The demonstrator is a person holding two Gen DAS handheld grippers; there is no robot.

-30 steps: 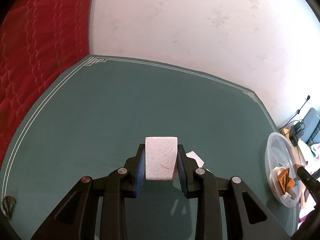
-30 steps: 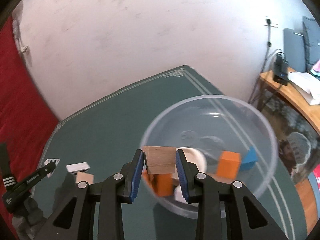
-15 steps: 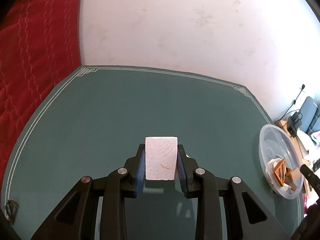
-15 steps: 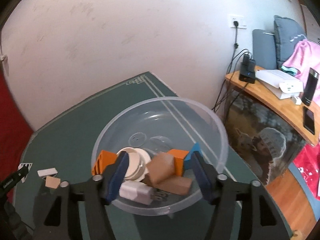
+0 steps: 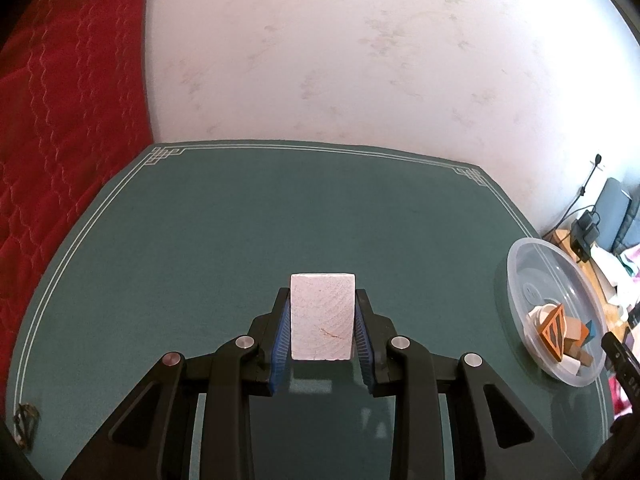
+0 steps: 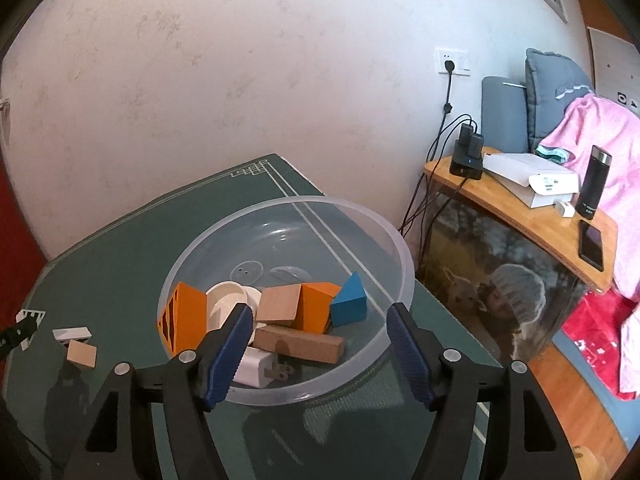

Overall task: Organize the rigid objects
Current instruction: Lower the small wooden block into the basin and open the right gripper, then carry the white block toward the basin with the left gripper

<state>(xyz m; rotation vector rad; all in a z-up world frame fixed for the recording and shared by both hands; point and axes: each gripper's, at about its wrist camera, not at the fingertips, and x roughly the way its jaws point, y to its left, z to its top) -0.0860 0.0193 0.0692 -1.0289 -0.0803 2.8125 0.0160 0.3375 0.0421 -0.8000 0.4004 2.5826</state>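
Observation:
My left gripper [image 5: 322, 320] is shut on a pale wooden block [image 5: 322, 316] and holds it above the green table [image 5: 200, 240]. A clear plastic bowl [image 5: 520, 280] stands at the table's right edge. In the right wrist view my right gripper [image 6: 320, 332] is open and empty above the bowl's [image 6: 384, 236] near rim. The bowl holds two brown wooden blocks [image 6: 280, 309], orange blocks [image 6: 188, 316], a blue wedge [image 6: 349, 302], a white lid [image 6: 226, 300] and a white plug [image 6: 256, 364].
A small wooden block [image 6: 81, 354] and a white piece [image 6: 72, 333] lie on the table left of the bowl. A wooden side table [image 6: 520, 208] with chargers, a box, a flask and a phone stands to the right. A red quilt [image 5: 60, 100] is at the left.
My right gripper has opened and let a brown wooden block drop into the bowl, then drawn back. My left gripper still holds the pale block and has lifted and swung slightly right.

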